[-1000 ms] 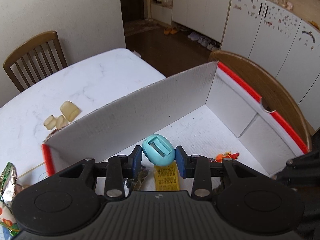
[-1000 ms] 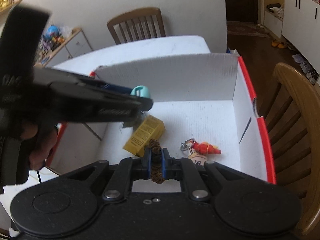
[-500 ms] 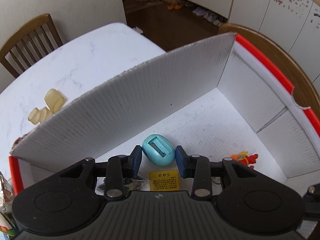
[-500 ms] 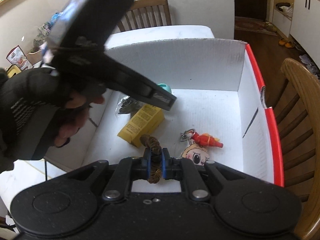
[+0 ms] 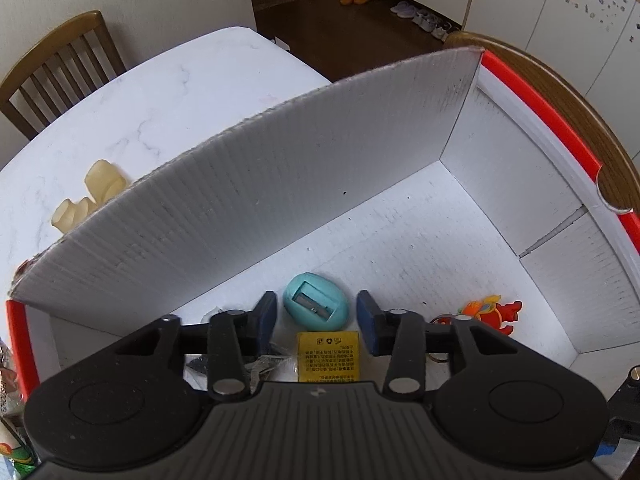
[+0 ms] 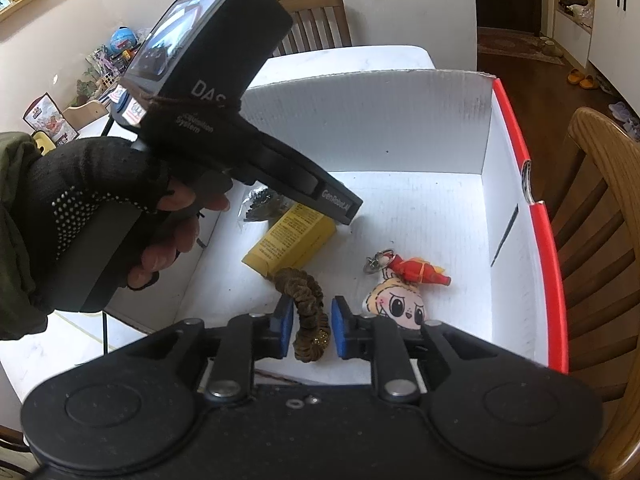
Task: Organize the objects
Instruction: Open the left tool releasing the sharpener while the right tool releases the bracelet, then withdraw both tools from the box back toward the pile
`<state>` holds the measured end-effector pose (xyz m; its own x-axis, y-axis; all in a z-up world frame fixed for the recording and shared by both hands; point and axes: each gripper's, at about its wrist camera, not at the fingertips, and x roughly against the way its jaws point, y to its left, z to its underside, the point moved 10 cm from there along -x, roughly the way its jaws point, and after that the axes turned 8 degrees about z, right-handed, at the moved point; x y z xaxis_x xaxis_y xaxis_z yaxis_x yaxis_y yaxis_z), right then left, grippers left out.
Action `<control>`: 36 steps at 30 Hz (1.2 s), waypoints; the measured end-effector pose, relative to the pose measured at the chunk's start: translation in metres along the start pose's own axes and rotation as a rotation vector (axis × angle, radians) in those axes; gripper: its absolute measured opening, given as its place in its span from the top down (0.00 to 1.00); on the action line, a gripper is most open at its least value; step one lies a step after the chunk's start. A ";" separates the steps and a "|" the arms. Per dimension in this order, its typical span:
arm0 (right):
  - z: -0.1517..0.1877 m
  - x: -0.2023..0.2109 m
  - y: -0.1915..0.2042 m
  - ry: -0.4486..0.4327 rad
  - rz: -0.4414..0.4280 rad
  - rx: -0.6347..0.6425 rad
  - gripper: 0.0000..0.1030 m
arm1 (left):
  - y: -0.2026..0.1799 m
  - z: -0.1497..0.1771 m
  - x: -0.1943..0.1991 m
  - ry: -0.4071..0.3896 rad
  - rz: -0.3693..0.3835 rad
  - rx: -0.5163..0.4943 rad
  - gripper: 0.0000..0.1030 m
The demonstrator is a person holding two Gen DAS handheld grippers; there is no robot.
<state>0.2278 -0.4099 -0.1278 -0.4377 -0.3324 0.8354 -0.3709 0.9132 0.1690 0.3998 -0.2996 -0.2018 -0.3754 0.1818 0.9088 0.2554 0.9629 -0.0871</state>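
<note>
In my left wrist view, my left gripper [image 5: 316, 318] points down into the white box [image 5: 280, 184] with red edges. Its fingers [image 5: 266, 314] are parting, and the teal sharpener [image 5: 315, 306] sits on the box floor between them with a gap on each side, so nothing is gripped. Just below the sharpener lies a yellow carton [image 5: 328, 356], and a dark foil packet [image 5: 240, 364] shows under the left finger. A red and orange keychain toy [image 5: 490, 312] lies to the right on the box floor. Outside the box, on the white counter [image 5: 140, 108], are some pale yellowish pieces [image 5: 90, 196]. A wooden chair [image 5: 56, 68] stands at the counter's far side.

In my right wrist view, my right gripper [image 6: 310, 328] hangs over the near part of the same box [image 6: 360, 128]. Its fingers [image 6: 285, 326] are spreading, and the brown scrunchie [image 6: 306, 308] stands between them; it looks free of the right pad, but I cannot tell about the left one. The scrunchie's far end touches the yellow carton [image 6: 290, 238]. To the right lie a doll-face charm [image 6: 398, 306] and the red toy [image 6: 418, 272] with a metal ring. My gloved left hand [image 6: 104, 216] holds the left gripper's black body [image 6: 224, 128] above the box's left side; its tip hides the sharpener here.
</note>
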 end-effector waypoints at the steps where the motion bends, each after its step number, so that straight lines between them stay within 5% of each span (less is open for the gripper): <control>1: 0.000 0.000 0.000 0.000 -0.001 0.001 0.79 | 0.001 0.000 0.002 -0.010 0.001 0.008 0.47; 18: -0.008 0.023 -0.003 -0.059 -0.001 0.004 0.63 | 0.011 0.007 0.079 -0.167 0.041 0.086 0.46; 36: -0.021 0.063 0.022 -0.153 0.004 0.029 0.44 | 0.027 0.057 0.171 -0.334 0.084 0.122 0.43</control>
<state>0.2089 -0.4057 -0.0604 -0.5585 -0.3626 0.7460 -0.3916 0.9081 0.1483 0.2918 -0.2311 -0.0717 -0.6331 0.2966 0.7150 0.1972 0.9550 -0.2216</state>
